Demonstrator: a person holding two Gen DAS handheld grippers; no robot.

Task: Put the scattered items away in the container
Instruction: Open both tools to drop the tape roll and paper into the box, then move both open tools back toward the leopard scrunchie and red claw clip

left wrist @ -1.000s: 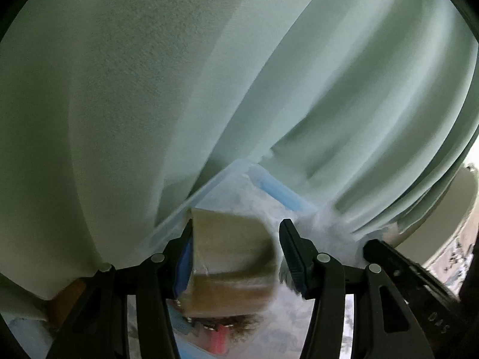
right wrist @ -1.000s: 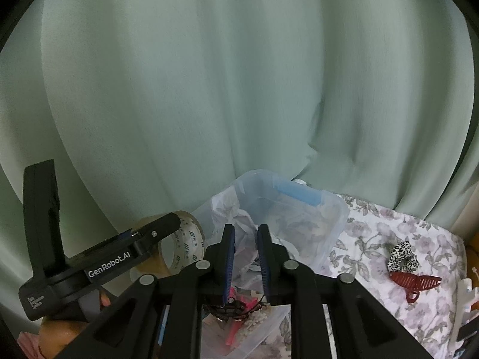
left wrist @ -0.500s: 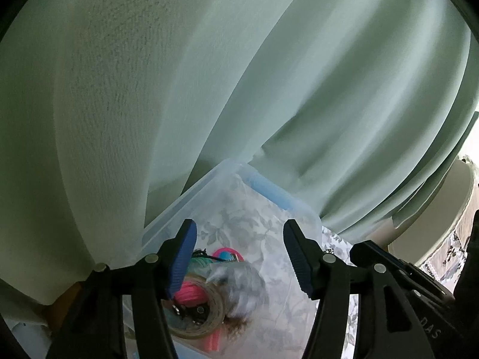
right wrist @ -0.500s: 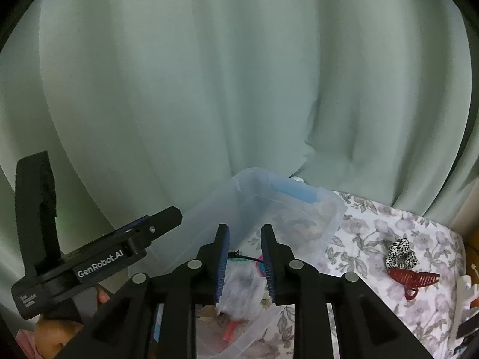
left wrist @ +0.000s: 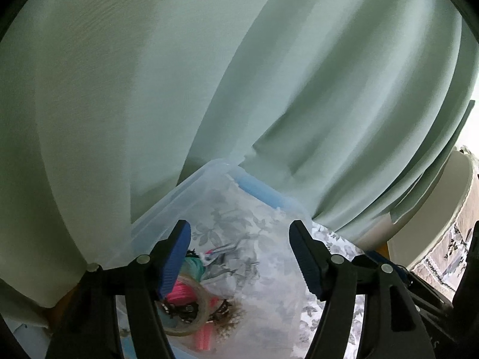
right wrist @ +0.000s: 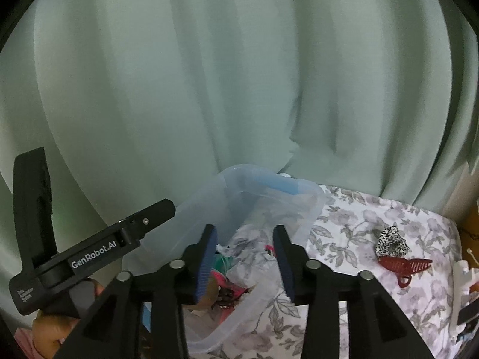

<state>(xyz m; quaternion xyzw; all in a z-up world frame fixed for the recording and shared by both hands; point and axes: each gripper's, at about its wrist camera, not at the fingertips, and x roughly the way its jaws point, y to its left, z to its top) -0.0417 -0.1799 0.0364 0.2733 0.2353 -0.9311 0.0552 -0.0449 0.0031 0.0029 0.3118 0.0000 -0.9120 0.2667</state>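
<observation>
As both claws open, tape roll [left wrist: 182,314] in bin [right wrist: 311,209] — unheld

Clear container [right wrist: 311,206] holding tape roll [left wrist: 185,314], clutter

In the right wrist view, white lettering reads "GenRobot.AI" on the black body of the left hand-held gripper [right wrist: 155,209], along its side. Lower on the same body, near its rounded end, stands a smaller white marking in three short lines; it is too small and blurred to read with certainty. In the left wrist view no text, number or sign can be read. The things in the container bear no legible print in either view.
</observation>
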